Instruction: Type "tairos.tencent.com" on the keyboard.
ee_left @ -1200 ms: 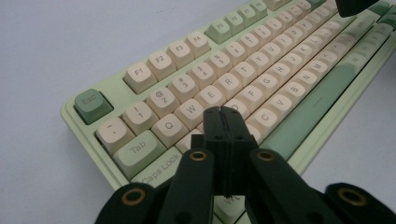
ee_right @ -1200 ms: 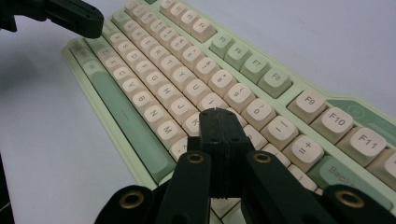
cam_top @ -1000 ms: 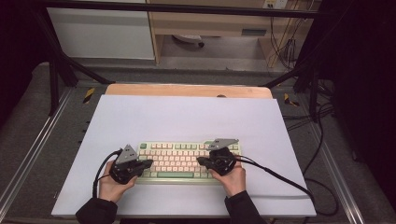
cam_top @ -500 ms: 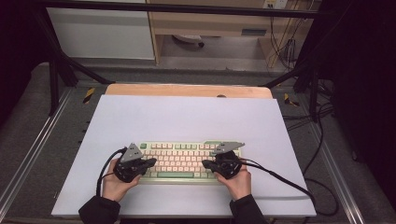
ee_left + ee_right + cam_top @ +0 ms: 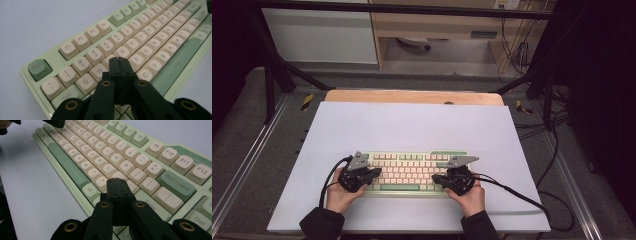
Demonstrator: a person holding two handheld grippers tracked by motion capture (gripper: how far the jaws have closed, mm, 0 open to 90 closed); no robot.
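keyboard and two closed grippers, white-topped table

item: one keyboard [image 5: 414,172], pale green case with cream and green keycaps, lying flat near the front edge of the white table [image 5: 412,125], long side running left to right.

tools: the left gripper [image 5: 374,174] sits over the keyboard's left end; its jaws are pressed together with nothing between them, tips above the keys around w, e, s and d in the left gripper view [image 5: 118,61]. the right gripper [image 5: 437,179] sits over the right end, jaws likewise clenched on nothing, tips above the keys just right of l and below p in the right gripper view [image 5: 116,181]. whether either tip touches a key cannot be told.

legible writing: esc, tab, f1 to f4, number and letter rows on the left; f9 to f12, backspace, enter, alt and del on the right.
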